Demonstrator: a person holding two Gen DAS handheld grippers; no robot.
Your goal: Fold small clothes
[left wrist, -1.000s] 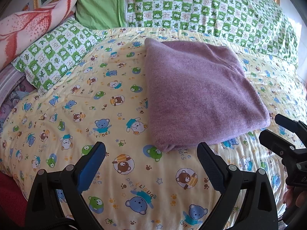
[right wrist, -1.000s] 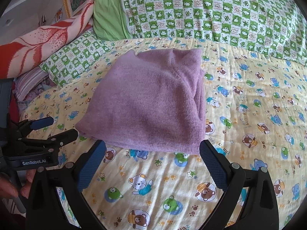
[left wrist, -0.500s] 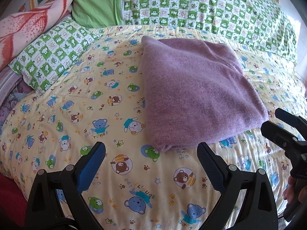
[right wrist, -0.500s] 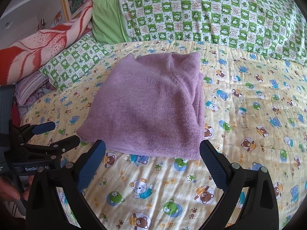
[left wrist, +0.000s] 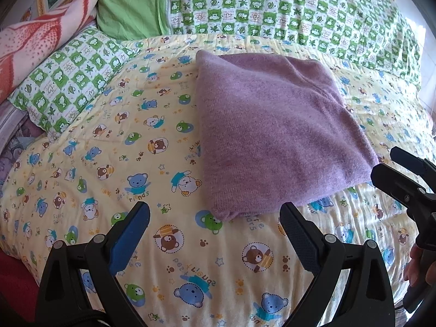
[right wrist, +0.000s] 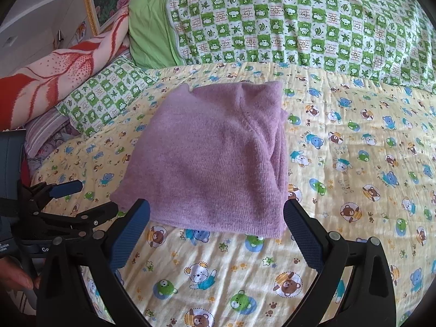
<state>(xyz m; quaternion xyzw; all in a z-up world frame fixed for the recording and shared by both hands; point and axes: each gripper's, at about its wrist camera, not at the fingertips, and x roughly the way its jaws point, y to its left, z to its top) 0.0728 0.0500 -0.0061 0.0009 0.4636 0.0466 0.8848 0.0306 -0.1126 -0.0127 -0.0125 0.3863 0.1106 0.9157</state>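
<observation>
Both jaws gape, released and empty: the left gripper [left wrist: 215,234] and right gripper [right wrist: 216,231] hover just short of the folded sweater's [right wrist: 209,160] near edge on the bed [right wrist: 354,163], probably lined up for another fold.

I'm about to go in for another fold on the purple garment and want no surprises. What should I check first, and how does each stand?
1. Left gripper open, empty: ok.
2. Right gripper open, empty: ok.
3. Garment lying flat on the sheet: ok.
4. Near edge free of both grippers: ok.
5. Layers aligned at its right side: not ok, edges stagger.
6. Sleeves tucked inside: cannot tell.
</observation>
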